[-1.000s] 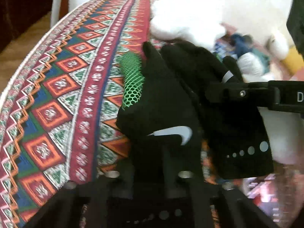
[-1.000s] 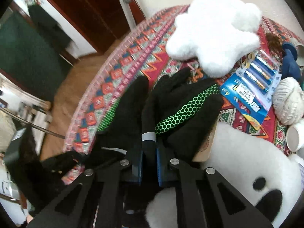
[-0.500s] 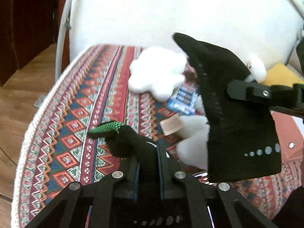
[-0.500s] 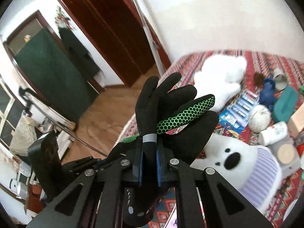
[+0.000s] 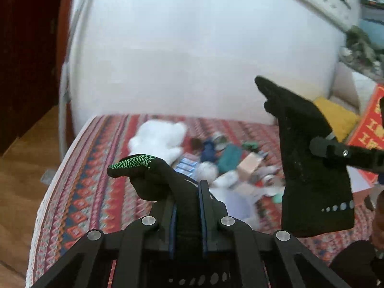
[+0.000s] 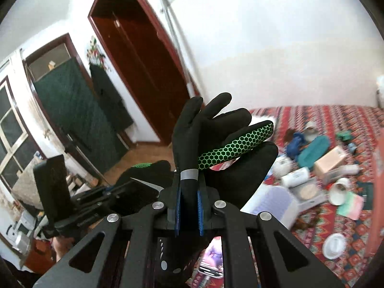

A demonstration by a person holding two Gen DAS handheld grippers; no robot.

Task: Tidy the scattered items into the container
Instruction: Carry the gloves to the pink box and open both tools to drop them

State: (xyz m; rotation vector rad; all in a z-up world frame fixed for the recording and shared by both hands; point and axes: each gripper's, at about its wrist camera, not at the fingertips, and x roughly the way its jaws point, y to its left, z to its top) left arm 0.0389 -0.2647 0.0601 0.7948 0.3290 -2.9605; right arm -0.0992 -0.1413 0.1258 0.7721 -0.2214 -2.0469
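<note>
Hardly any writing can be read. At three o'clock in the left wrist view, a red panel (image 5: 370,129) carries large pale characters, too blurred and cropped to make out. Packages on the patterned bedspread (image 6: 319,117) bear labels that stay illegible in both views.

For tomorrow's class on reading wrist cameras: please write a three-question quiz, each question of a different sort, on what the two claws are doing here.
1. True or false: the left claw is open and holds nothing.
2. Multiple choice: the right claw is shut on (A) the white plush toy, (B) a black glove with a green honeycomb finger, (C) the white cup.
3. Fill in: both gloves are held ____ the patterned cloth, not resting on it.

Key: 1 false, it is shut on the other black glove; 2 B; 3 above.
</note>
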